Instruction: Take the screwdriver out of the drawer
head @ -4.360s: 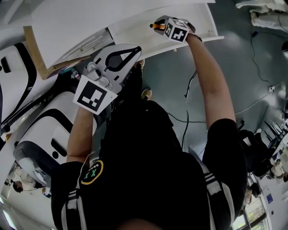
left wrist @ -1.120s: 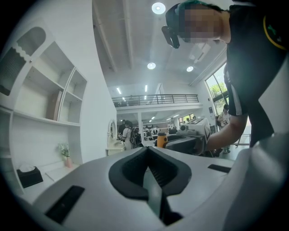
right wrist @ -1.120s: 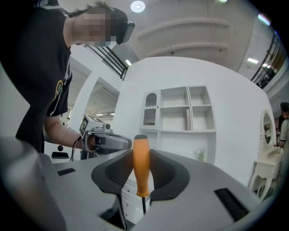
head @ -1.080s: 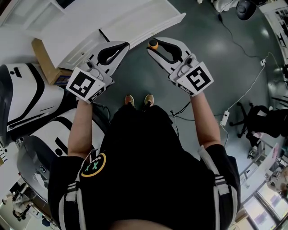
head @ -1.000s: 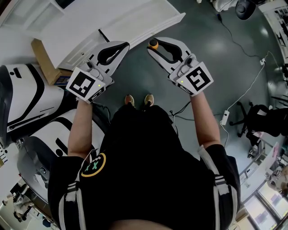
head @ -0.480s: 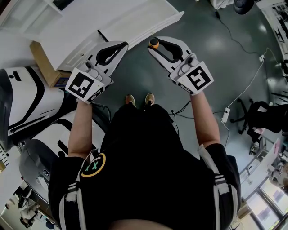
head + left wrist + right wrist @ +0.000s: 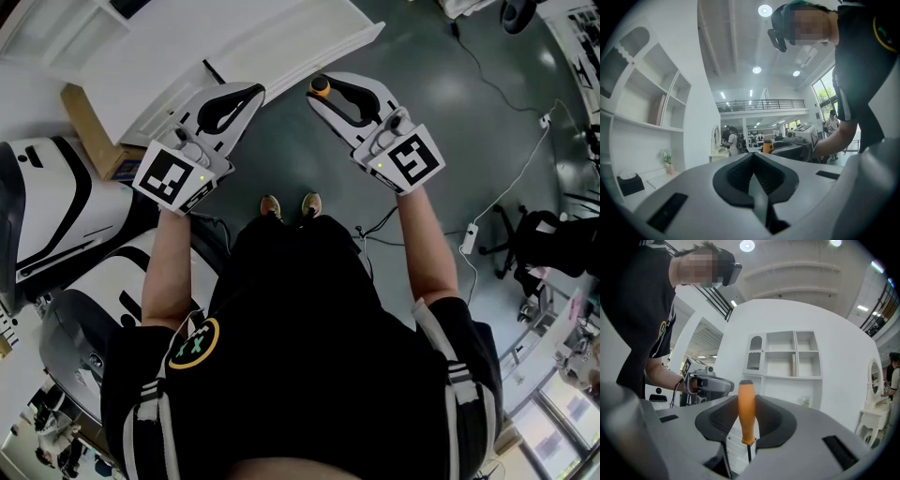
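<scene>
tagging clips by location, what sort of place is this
Likely a big open-plan lab or workshop hall: high ceiling with round lights, a railed mezzanine, a white shelf unit, and cables on the grey floor.

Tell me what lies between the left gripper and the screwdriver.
Nothing stands between them. The head view shows only the dark floor, lower down, in the gap between the left gripper and the screwdriver.

Black tee (image 7: 319,366), white stripes on the sleeves, round yellow-ringed emblem (image 7: 191,345) on the chest, tan shoes (image 7: 270,207). Left hand-held gripper (image 7: 249,92) and right hand-held gripper (image 7: 317,95): white shells, black jaw linings, black-and-white marker cubes.
</scene>
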